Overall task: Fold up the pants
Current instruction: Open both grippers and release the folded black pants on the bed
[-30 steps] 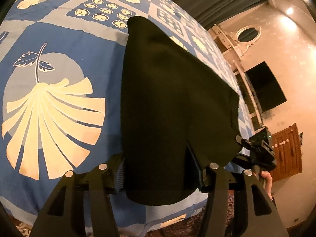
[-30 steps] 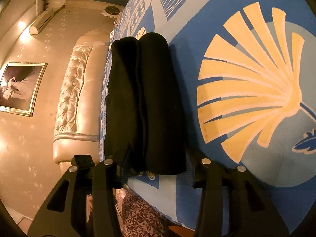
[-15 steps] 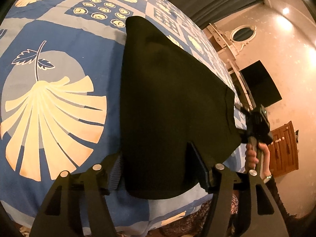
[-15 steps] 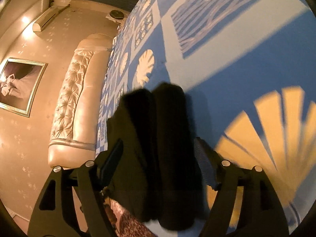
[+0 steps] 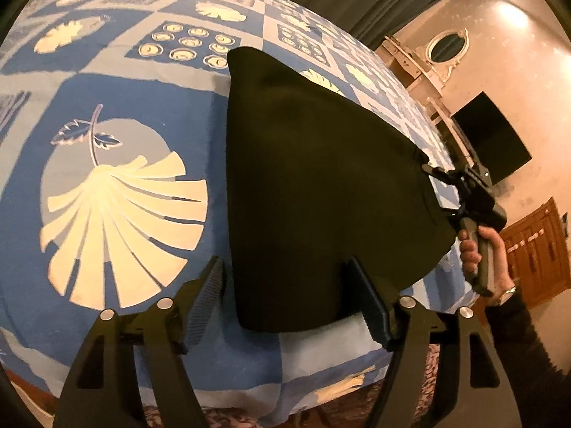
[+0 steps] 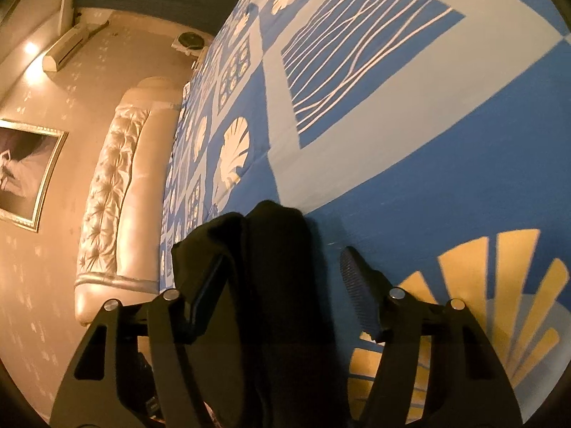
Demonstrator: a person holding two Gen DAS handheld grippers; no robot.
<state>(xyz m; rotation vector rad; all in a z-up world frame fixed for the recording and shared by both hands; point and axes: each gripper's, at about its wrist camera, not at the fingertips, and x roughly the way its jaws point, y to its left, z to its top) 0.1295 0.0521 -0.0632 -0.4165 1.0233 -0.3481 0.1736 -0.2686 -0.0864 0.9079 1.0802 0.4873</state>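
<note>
While 1 folded pants [image 5: 321, 185] lie on bedspread [image 5: 107, 107]: left gripper [image 5: 289, 299] opening, right gripper [image 6: 282, 285] closing, neither pinching.

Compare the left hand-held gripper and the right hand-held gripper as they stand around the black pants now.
The left hand-held gripper is opening, the right hand-held gripper is closing.

The left straddles a near corner of the broad folded black pants; the right straddles the narrow bundled end.

The left's pads both stand clear of the cloth; the right's left pad lies against it, its right pad apart.

Both are open, with the pants between their jaws, over the blue patterned bedspread.
</note>
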